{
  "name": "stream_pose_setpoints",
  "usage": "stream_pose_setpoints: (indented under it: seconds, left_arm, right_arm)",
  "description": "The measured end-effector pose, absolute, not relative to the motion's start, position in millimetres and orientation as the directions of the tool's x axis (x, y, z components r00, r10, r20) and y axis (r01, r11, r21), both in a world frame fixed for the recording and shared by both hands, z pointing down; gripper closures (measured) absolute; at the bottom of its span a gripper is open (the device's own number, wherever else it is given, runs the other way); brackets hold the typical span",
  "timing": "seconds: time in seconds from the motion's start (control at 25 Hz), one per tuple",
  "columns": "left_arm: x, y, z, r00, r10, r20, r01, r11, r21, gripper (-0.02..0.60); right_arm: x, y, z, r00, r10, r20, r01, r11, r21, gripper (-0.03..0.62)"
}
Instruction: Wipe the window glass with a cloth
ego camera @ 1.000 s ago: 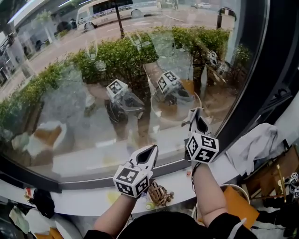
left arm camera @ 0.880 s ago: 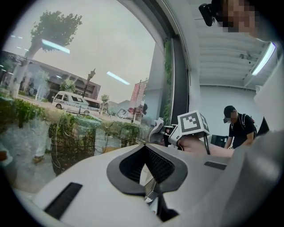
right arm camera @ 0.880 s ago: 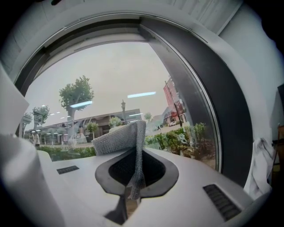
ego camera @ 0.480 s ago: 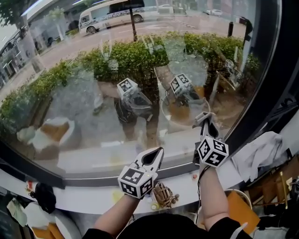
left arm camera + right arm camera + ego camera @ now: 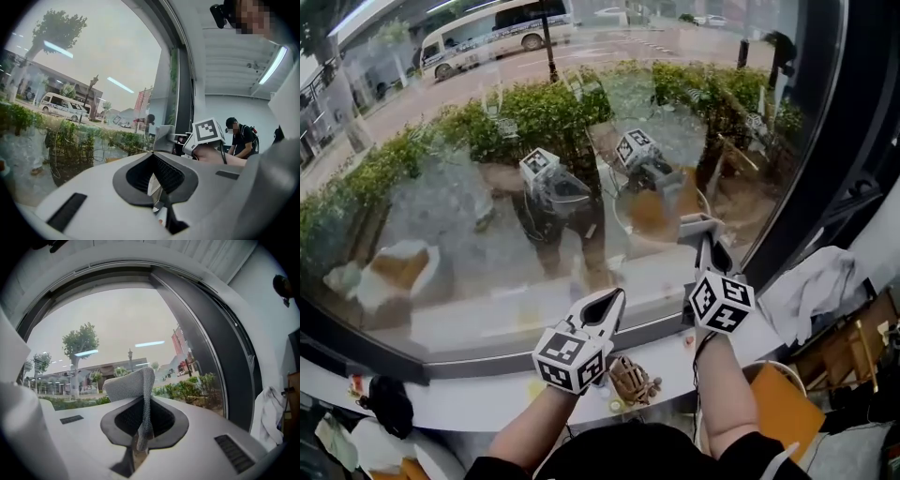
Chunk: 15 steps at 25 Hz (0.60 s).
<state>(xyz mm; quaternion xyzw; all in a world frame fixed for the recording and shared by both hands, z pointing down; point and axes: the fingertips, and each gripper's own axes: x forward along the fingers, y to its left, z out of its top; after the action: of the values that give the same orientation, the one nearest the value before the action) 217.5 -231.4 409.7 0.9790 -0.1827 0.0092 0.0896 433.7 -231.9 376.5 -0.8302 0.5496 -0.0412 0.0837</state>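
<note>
Window glass (image 5: 487, 206) fills the view before us, with a hedge (image 5: 534, 108) and a street behind it and the reflection of both tools in the middle. Our left tool (image 5: 605, 302) hangs over the white sill (image 5: 459, 398). Its jaws are closed together on nothing, and it is apart from the pane. More to the right, the right tool (image 5: 705, 246) is clenched on the grey cloth (image 5: 697, 225). A folded flap of the cloth stands beyond the jaw tips, at the lower right part of the glass, near the dark frame (image 5: 825, 187). Whether the flap touches the pane already, we cannot say surely.

We judge that the step in hand is to lay the cloth on the glass and sweep. To do this well, we should turn the right tool so that the broad side of the flap meets the pane, not the hard tips. The grip must be tight, because the flap is short and can slip out under pressure. Strokes should overlap, and should stop before the frame.
</note>
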Motion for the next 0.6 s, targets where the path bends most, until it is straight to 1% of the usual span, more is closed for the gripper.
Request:
stream_pose_setpoints:
  seconds: [0.4,0.6]
  left_arm:
    - [209.3,-222.2,395.2,0.949,-0.314,0.017,-0.312,-0.937,0.156,0.574]
    - [211.3,-220.2,387.3,0.955,-0.297,-0.006,-0.293,-0.944,0.149,0.574]
  right_arm:
    - [410.9,-206.5,353.5,0.418,-0.906,-0.069,-0.899,-0.401,-0.175,0.556]
    - [410.1,-199.6,341.0,0.430,-0.898,-0.094,-0.897,-0.413,-0.160,0.556]
